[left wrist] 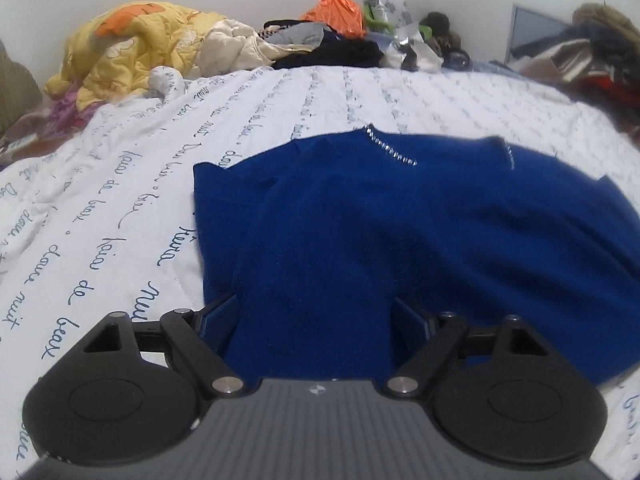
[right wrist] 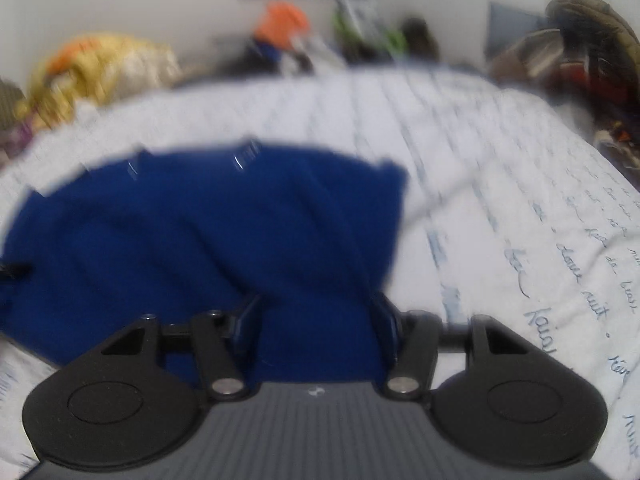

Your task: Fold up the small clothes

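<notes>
White script-printed bedspread (left wrist: 360, 92) carries a blue sweater (left wrist: 400, 220); both grippers (left wrist: 314, 316) (right wrist: 316, 320) gape, unclamped.

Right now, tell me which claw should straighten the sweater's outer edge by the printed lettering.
Probably left: the left claw sits open over the blue sweater with that edge sharp beside it.

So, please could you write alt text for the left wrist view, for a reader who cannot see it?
A blue sweater lies spread on a white bedspread printed with cursive writing, and the open left gripper sits over its near edge. Piled bedding and clothes line the far wall.
</notes>
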